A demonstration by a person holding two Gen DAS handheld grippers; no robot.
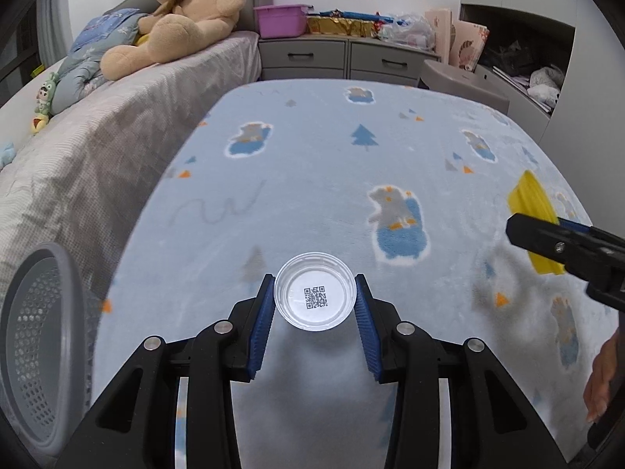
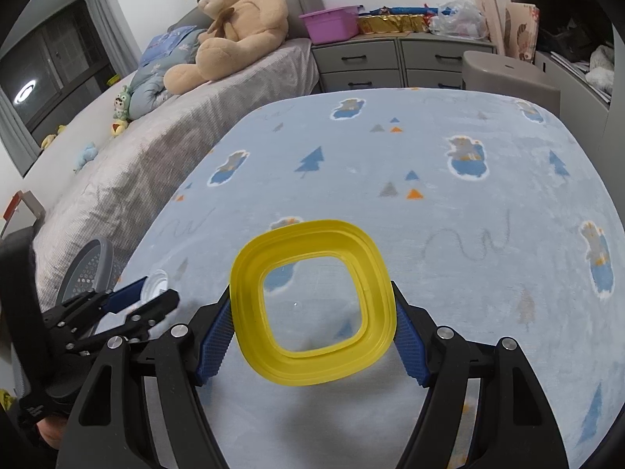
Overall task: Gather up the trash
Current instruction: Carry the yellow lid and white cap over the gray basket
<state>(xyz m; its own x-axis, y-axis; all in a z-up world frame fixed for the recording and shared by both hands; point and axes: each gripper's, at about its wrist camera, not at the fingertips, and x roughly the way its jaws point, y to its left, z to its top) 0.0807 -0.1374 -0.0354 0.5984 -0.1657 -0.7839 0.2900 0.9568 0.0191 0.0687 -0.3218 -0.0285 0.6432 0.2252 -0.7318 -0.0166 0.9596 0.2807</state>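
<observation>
A small clear plastic cup with a QR code on its bottom sits between the blue pads of my left gripper, which is shut on its rim and holds it above the pale blue blanket. My right gripper is shut on a square yellow plastic lid with a clear middle, also held over the blanket. The yellow lid shows at the right edge of the left wrist view. In the right wrist view the left gripper appears at the lower left with the clear cup.
A grey perforated basket stands at the left beside the blanket-covered surface. A bed with a large teddy bear lies behind it. Drawers with a purple tub and bags stand at the back.
</observation>
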